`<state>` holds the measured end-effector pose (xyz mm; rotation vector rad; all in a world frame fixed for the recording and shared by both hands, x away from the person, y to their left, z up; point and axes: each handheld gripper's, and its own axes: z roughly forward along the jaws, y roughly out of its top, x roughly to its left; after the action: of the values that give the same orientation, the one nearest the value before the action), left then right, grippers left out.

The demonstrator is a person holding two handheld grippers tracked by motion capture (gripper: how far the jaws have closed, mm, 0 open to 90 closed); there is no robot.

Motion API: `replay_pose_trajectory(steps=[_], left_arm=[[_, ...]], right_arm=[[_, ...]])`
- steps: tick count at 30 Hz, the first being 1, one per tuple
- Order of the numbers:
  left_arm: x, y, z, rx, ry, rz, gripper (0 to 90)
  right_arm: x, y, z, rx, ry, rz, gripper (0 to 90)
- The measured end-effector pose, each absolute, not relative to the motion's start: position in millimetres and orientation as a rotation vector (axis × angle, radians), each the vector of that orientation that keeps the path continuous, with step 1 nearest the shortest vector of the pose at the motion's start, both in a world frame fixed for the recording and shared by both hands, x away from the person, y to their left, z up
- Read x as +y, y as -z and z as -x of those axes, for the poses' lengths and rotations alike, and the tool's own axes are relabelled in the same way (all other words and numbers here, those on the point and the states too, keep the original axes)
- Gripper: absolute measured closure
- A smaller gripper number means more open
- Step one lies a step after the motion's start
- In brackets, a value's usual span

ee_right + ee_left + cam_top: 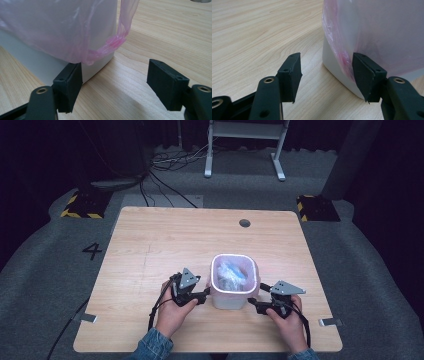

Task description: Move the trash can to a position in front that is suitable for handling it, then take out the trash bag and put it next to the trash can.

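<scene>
Both grippers flank a small white waste bin (233, 292) near the front edge of the wooden table (150, 250). Its pink plastic liner (216, 270) folds over the rim, with crumpled blue and clear waste inside. Left gripper (204, 295) sits just beside the bin's left wall, jaws parted, one pad against the liner's hem, nothing clamped. Right gripper (253, 304) stands at the bin's right corner, jaws apart, empty.

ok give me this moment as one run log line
scene: white bin with pink liner on table | left gripper: open at liner hem | right gripper: open at bin corner
</scene>
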<state>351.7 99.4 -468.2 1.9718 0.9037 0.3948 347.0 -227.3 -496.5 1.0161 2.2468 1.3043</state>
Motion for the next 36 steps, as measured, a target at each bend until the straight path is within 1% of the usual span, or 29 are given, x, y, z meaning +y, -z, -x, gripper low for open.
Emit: replay_pose_trajectory(steps=[2, 5, 8, 11, 12, 17, 19, 21, 23, 24, 25, 28, 29, 30, 31, 32, 33, 34, 35, 36], left_arm=[[100, 469, -351, 0.907, -0.383, -1.967, 41.2], [104, 464, -348, 0.9, -0.432, -1.963, 38.7], [115, 457, -343, 0.898, -0.474, -1.945, 31.2], [121, 453, -340, 0.899, -0.469, -1.955, 29.8], [125, 450, -336, 0.897, -0.482, -1.959, 28.8], [125, 447, -326, 0.854, -0.477, -1.992, 25.7], [121, 449, -324, 0.772, -0.416, -2.006, 24.7], [120, 450, -324, 0.755, -0.422, -2.014, 24.5], [115, 453, -323, 0.726, -0.407, -2.021, 24.0], [113, 454, -323, 0.711, -0.402, -2.029, 24.1], [111, 454, -323, 0.704, -0.409, -2.035, 24.3], [107, 455, -324, 0.684, -0.406, -2.028, 26.8], [106, 455, -325, 0.68, -0.399, -2.027, 26.8], [106, 454, -326, 0.663, -0.4, -2.017, 31.8], [105, 453, -326, 0.647, -0.389, -2.019, 38.3], [105, 452, -325, 0.628, -0.374, -2.022, 45.3], [104, 451, -325, 0.612, -0.361, -2.026, 51.6], [104, 451, -325, 0.612, -0.361, -2.026, 59.2], [104, 449, -324, 0.591, -0.351, -2.036, 67.1], [103, 446, -321, 0.558, -0.308, -2.051, 74.4]], right_arm=[[-226, 497, -347, 2.235, -1.292, -1.015, 28.0], [-228, 495, -346, 2.228, -1.293, -1.014, 27.6], [-235, 489, -340, 2.245, -1.255, -1.0, 27.7], [-238, 485, -336, 2.251, -1.248, -0.983, 27.6], [-242, 481, -333, 2.259, -1.247, -0.965, 26.0], [-246, 473, -327, 2.269, -1.277, -0.941, 22.3], [-245, 468, -324, 2.282, -1.301, -0.904, 20.5], [-243, 466, -323, 2.294, -1.302, -0.878, 20.6], [-239, 462, -322, 2.317, -1.328, -0.829, 23.0], [-236, 460, -323, 2.333, -1.348, -0.791, 26.2], [-236, 460, -323, 2.333, -1.348, -0.791, 26.2], [-233, 458, -325, 2.341, -1.367, -0.748, 34.2], [-233, 458, -325, 2.341, -1.367, -0.748, 34.2], [-232, 456, -325, 2.345, -1.405, -0.727, 45.8], [-231, 455, -324, 2.35, -1.417, -0.705, 52.1], [-230, 453, -323, 2.353, -1.414, -0.691, 56.2], [-229, 452, -322, 2.356, -1.409, -0.674, 62.5], [-229, 452, -322, 2.356, -1.409, -0.674, 62.5], [-228, 449, -319, 2.361, -1.432, -0.645, 71.7], [-227, 448, -317, 2.359, -1.429, -0.637, 74.8]])
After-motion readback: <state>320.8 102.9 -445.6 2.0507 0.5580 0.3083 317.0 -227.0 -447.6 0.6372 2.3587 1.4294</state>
